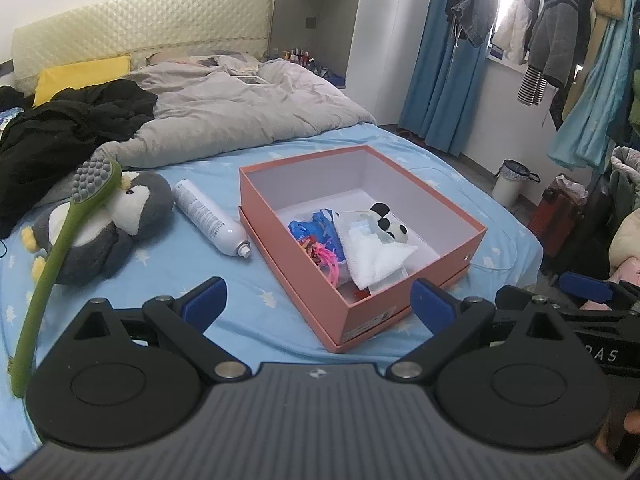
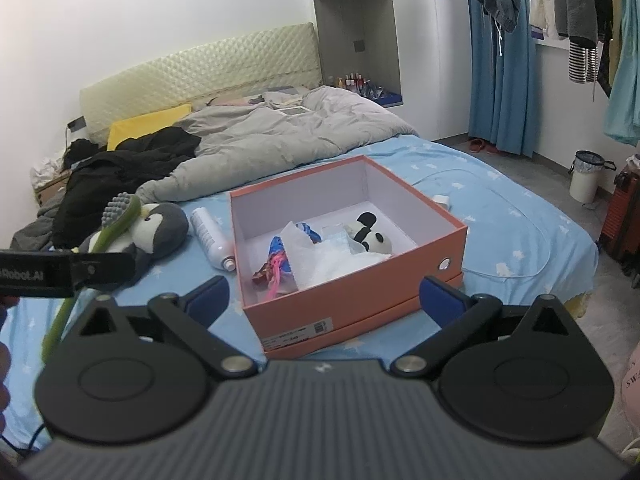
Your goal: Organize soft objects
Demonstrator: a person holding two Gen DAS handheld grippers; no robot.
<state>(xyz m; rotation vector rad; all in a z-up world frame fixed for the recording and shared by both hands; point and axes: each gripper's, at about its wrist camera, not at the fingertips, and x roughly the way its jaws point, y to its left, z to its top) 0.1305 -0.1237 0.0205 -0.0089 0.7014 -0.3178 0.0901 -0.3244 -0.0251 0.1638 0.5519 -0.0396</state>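
Note:
An open salmon-pink box [image 1: 400,300] [image 2: 352,300] sits on the blue bed sheet. Inside lie a small panda plush [image 1: 390,222] [image 2: 374,238], a white cloth [image 1: 372,256] [image 2: 320,260], a blue printed item [image 1: 316,232] [image 2: 278,250] and pink strands. A grey penguin plush [image 1: 120,224] [image 2: 160,228] lies left of the box with a green long-handled brush [image 1: 60,248] [image 2: 116,220] across it. A white spray can [image 1: 212,218] [image 2: 210,236] lies between penguin and box. My left gripper [image 1: 318,300] and right gripper [image 2: 326,298] are both open and empty, just in front of the box.
A grey duvet [image 1: 240,108] and black clothes [image 1: 60,128] cover the far bed. A white bin [image 1: 512,182] [image 2: 586,176], a red suitcase [image 2: 624,220] and hanging clothes [image 1: 560,28] stand at the right. The right gripper's fingertip [image 1: 584,286] shows at the left view's right edge.

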